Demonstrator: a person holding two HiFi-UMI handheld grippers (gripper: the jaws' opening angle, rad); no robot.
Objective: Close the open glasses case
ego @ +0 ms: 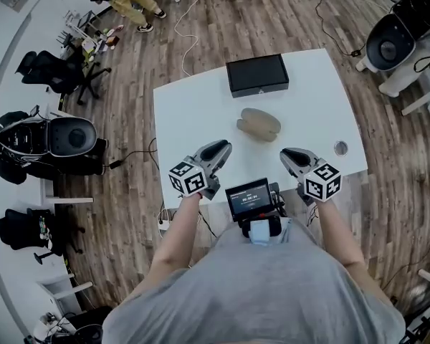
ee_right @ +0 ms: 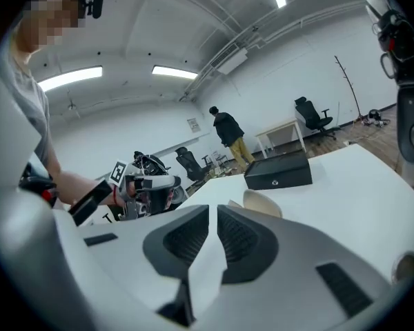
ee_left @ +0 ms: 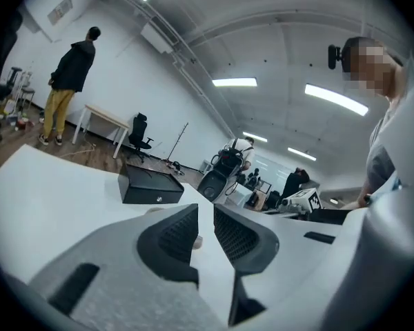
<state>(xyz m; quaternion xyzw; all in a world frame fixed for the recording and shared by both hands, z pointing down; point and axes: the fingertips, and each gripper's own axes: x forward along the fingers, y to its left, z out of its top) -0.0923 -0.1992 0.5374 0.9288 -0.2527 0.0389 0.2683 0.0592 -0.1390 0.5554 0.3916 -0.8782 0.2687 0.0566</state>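
- Glasses case, tan, oval, hard-shelled point(ego: 259, 124): it lies near the middle of the white rectangular table point(ego: 193, 113), long side across your view. In the right gripper view a pale curved shell of it point(ee_right: 263, 203) rises just behind the jaws.
- Your left gripper point(ego: 216, 151) is over the near edge of the table, pointing up and to the right, short of the case and not touching it. In its own view point(ee_left: 205, 216) the jaws stand a narrow gap apart with only bare table showing between them.
- Your right gripper point(ego: 292, 156) is at the near edge too, on the other side, also clear of the case. In its view point(ee_right: 213, 216) the jaws are drawn close, a thin slit between the ribbed pads, and they hold nothing.
- Between either gripper and the case there is only bare table top.
- Flat black rectangular box point(ego: 257, 74) sits at the far edge, beyond the case and apart from it; it also shows in the left gripper view point(ee_left: 150, 187) and the right gripper view point(ee_right: 278, 172).
- Small round silver disc point(ego: 340, 147) is set near the table's right edge, well apart from the case.
- Small screen unit at your chest point(ego: 249, 198) hangs between your two forearms.
- Off the table, a person in a dark top and yellow trousers point(ee_left: 69, 81) stands across the wooden floor.
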